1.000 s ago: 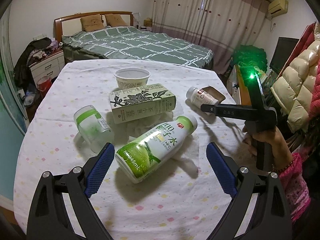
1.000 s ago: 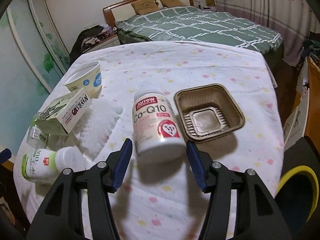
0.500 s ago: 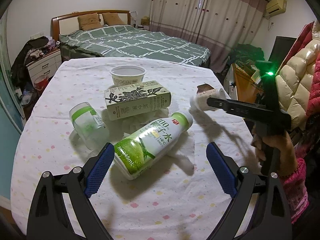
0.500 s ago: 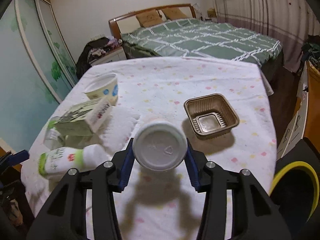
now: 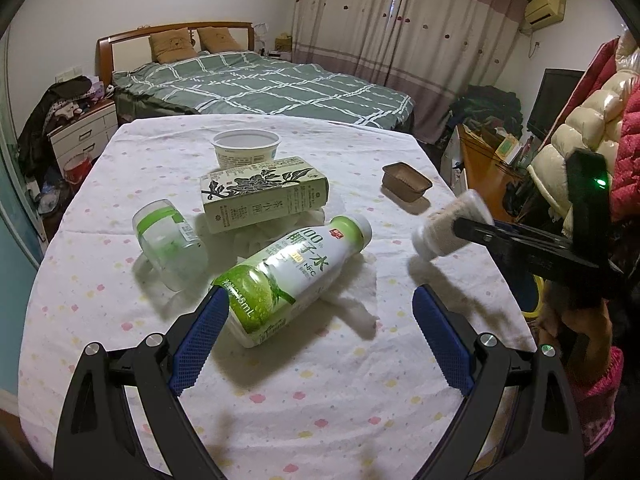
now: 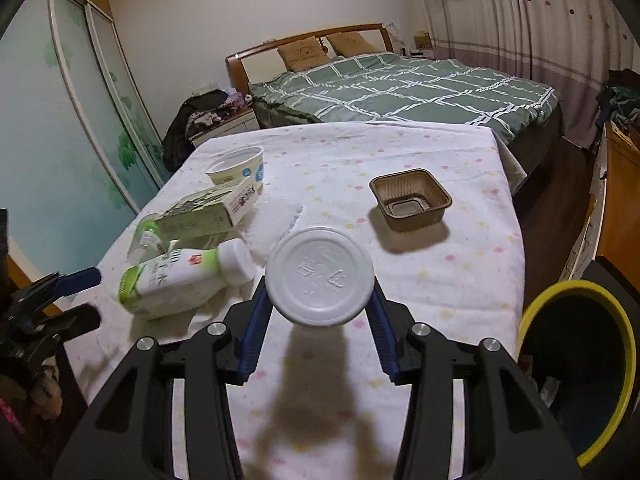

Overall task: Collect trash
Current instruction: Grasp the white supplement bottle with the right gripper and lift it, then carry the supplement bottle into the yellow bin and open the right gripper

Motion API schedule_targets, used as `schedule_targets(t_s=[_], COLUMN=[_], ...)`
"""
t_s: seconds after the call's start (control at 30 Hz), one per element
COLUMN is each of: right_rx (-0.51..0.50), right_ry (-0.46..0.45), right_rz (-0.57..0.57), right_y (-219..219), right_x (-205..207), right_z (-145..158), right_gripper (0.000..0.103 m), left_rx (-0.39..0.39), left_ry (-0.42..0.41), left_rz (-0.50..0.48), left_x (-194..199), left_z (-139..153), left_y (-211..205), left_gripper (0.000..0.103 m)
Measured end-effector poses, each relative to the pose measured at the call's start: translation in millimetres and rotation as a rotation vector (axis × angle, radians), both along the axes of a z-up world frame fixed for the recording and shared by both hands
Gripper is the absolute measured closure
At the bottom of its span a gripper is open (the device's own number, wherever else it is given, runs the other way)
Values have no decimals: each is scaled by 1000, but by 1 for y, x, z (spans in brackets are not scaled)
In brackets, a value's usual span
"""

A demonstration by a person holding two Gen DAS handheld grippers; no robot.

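Between the right gripper's (image 6: 318, 320) blue pads sits the white supplement bottle (image 6: 320, 276), base toward the camera, clamped across its body and lifted clear of the surface (image 6: 460, 272). Rigid plastic, probably near empty and light; smooth wall, so a mid-body grip should beat one at the rim. Just right of the bottle, below the surface edge: yellow-rimmed bin (image 6: 576, 364). Left of the bottle, the green juice bottle (image 5: 296, 276) lies on its side, the left gripper (image 5: 320, 340) spread wide around its base, not pressing.
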State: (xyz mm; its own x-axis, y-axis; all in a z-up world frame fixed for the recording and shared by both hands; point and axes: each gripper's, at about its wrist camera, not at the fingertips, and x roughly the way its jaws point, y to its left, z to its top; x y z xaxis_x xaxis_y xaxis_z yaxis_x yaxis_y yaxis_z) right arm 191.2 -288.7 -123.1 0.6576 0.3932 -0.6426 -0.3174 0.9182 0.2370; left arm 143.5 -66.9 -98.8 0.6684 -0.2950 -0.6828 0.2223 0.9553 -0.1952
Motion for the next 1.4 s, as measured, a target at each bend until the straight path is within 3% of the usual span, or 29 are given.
schedule_targets(t_s=[0.13, 0.33, 0.7, 1.03, 1.1, 1.4], right_rx=[24, -8, -72, -92, -99, -122], right_ry=[-26, -51, 88, 234, 236, 218], right_rz=[-47, -223, -527, -644, -655, -639], right_y=[-22, -79, -179, -212, -214, -208], right_x=[-17, -37, -38, -22, -23, -30], right_z=[11, 17, -43, -101, -103, -97], right_gripper=[58, 58, 58, 57, 49, 47], left_rx=[4, 8, 19, 44, 48, 47], left_ry=[5, 14, 41, 52, 49, 23], left_rz=[-1, -5, -13, -9, -9, -27], left_x=[-1, 0, 7, 14, 15, 19], left_z=[-2, -5, -15, -23, -24, -24], left_y=[-1, -3, -9, -10, -9, 4], left_gripper=[11, 11, 11, 11, 11, 11])
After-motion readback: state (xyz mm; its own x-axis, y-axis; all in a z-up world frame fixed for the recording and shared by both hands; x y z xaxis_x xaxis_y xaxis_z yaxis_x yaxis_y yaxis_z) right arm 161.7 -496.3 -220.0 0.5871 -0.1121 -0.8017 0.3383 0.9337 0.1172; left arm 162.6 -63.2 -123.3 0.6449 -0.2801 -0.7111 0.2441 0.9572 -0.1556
